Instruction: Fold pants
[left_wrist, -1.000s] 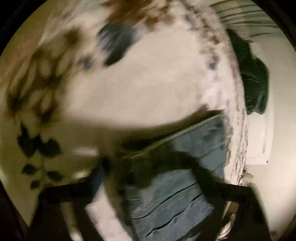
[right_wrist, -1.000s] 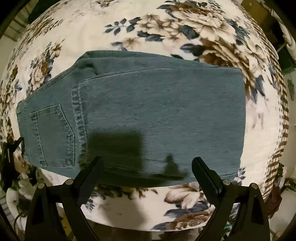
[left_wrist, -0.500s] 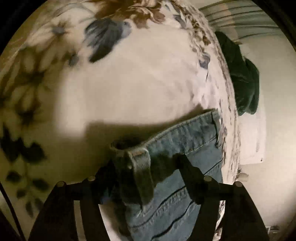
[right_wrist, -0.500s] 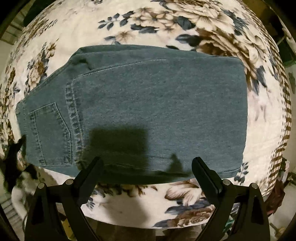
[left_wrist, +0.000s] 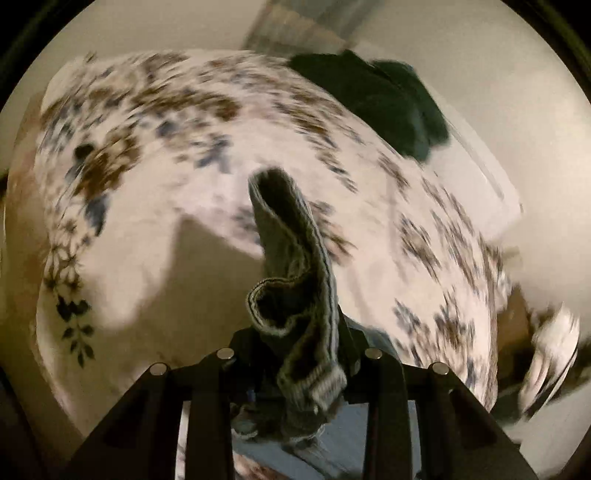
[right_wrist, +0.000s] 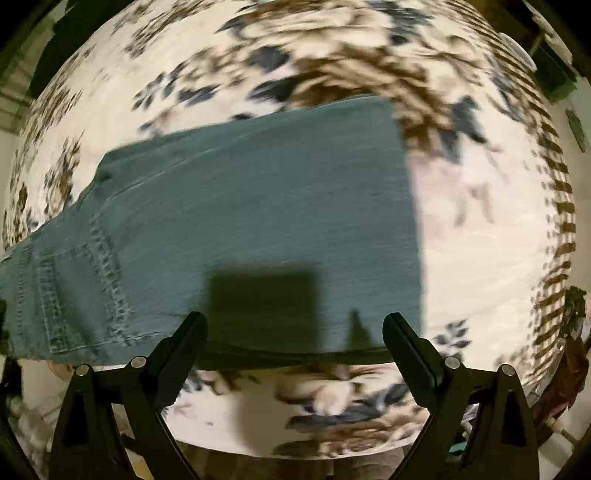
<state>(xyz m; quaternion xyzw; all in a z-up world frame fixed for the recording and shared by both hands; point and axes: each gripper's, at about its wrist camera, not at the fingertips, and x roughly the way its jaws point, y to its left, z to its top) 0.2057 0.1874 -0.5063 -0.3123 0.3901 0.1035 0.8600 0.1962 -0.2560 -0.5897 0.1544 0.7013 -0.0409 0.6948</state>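
Pants (right_wrist: 258, 221) flat on floral bedspread (right_wrist: 480, 221); waistband end raised, pinched in left gripper (left_wrist: 299, 350), jaws just closing. Right gripper (right_wrist: 295, 332) spread, empty. Denim probably heavy, limp; grip thick waistband.

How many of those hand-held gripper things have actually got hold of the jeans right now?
1. The left hand-held gripper has just closed on the waistband of the jeans and holds it raised off the floral cloth. The right hand-held gripper hangs open above the jeans, gripping nothing.
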